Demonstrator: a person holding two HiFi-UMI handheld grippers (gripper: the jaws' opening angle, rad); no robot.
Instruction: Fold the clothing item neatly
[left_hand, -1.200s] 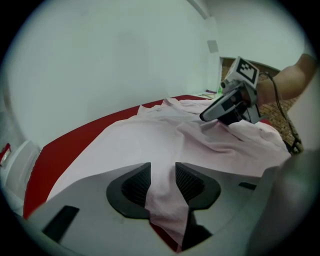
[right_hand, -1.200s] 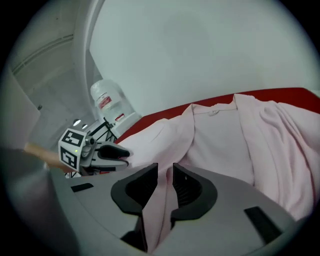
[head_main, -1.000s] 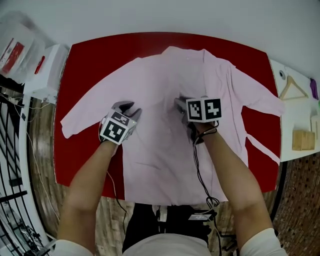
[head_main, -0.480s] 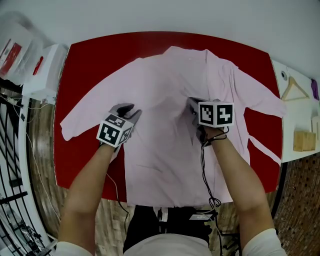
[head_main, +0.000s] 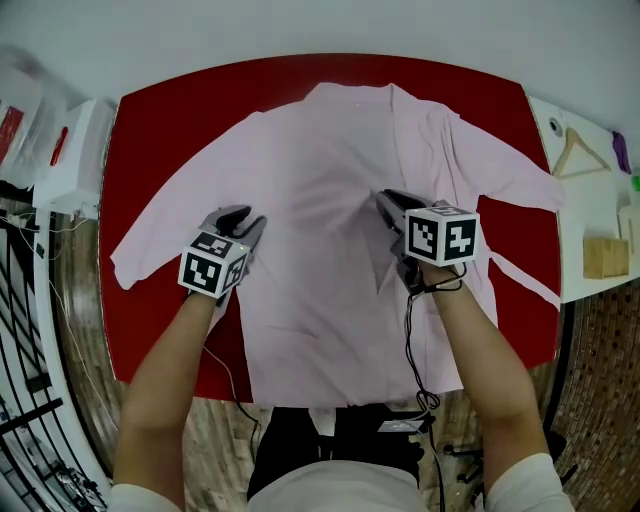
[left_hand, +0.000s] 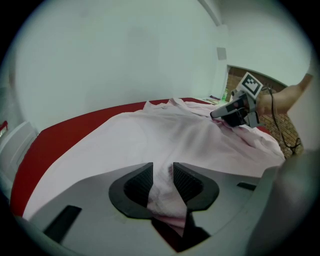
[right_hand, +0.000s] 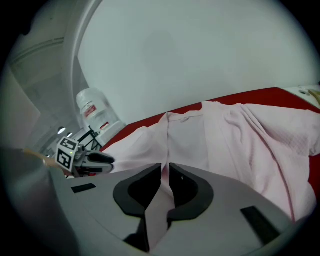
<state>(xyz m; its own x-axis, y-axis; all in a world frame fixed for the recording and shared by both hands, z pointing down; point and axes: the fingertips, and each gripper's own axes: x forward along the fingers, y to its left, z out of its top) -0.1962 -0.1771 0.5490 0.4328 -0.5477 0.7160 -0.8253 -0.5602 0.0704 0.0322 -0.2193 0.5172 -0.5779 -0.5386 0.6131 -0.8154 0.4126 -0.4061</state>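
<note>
**A:** What does the head view show?

**B:** A pale pink long-sleeved shirt lies spread on a red table. Its collar is at the far edge, the sleeves reach out to either side, and the hem hangs over the near edge. The left gripper rests on the shirt near the left armpit. The right gripper sits on the body of the shirt, right of centre, where creases gather toward its tip. A wooden hanger and a wooden block lie on a white surface to the right of the table.

**A:** And the left gripper view?

**B:** Its two dark pads stand partly apart, and a thick bunch of pink fabric fills the gap between them. The claw is grasping the shirt. Beyond it the cloth runs smooth across the table. The right gripper shows in the distance at upper right.

**A:** The right gripper view?

**B:** Here the pads are clenched almost together on a thin pinched fold of the shirt, which trails down between them. The collar and button strip lie straight ahead, with a wrinkled sleeve to the right. The left gripper shows at far left, and a clear plastic jar stands behind it.
</note>
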